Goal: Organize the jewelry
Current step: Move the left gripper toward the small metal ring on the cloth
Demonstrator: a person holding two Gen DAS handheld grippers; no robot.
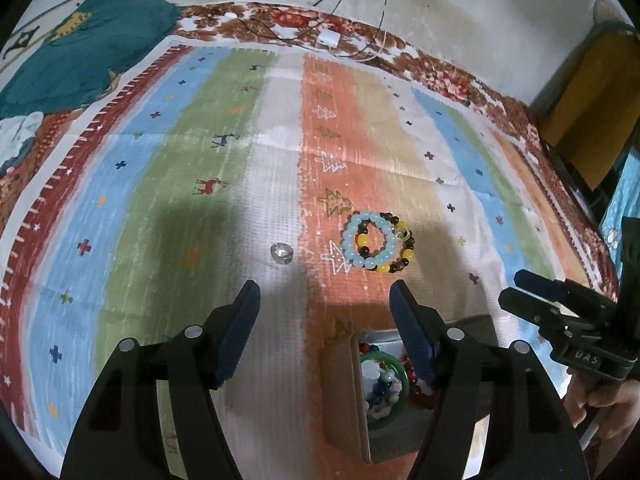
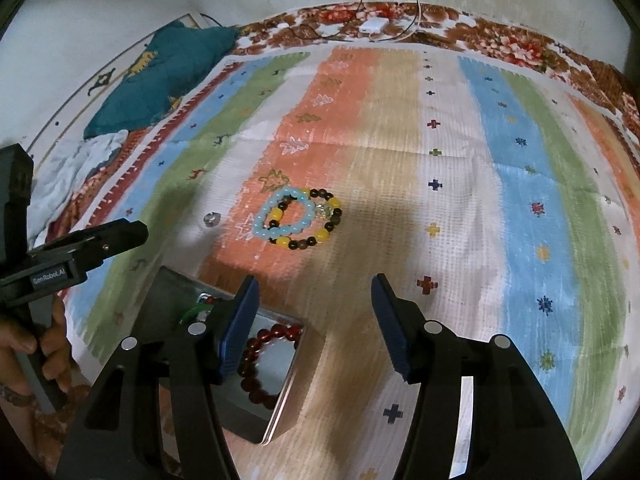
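partly done, by the look of it. the tin (image 2: 280,392) at the near edge of the striped cloth (image 2: 460,200) already holds a dark red bracelet (image 2: 264,360) and a green bangle (image 1: 394,364). left out, farther off on the orange stripe: a pale blue bracelet (image 2: 286,214) overlapping a brown-and-yellow bracelet (image 2: 316,236), with a small ring (image 2: 211,219) to their left. left gripper (image 1: 326,300) and right gripper (image 2: 314,294) both have jaws spread, holding nothing.

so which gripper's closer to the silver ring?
Left. The left gripper is open just short of the silver ring. The right gripper, also open, sits farther off beyond the overlapping bracelets.
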